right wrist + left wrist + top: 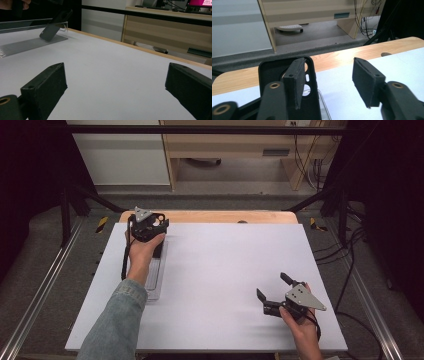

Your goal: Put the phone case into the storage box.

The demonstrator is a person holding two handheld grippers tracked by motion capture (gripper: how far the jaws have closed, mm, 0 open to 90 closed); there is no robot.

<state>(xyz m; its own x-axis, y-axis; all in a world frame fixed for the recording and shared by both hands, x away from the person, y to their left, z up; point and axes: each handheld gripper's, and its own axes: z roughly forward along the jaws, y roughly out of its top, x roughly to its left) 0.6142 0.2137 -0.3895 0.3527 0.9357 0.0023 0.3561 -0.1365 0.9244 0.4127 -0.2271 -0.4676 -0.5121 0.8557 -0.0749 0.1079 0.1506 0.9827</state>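
High view: left claw (148,226) at the counter's (225,270) far left, over a black phone case (287,72) propped against a clear acrylic stand (155,277). Left gripper view: jaws released; one pad sits just in front of the case's inner face, the other well apart to its right, so nothing is gripped. Right claw (270,292) idles released, near the counter's near right edge, well apart from the case. Risk: closing now could push the leaning case flat or slide the stand, since one pad alone meets it.
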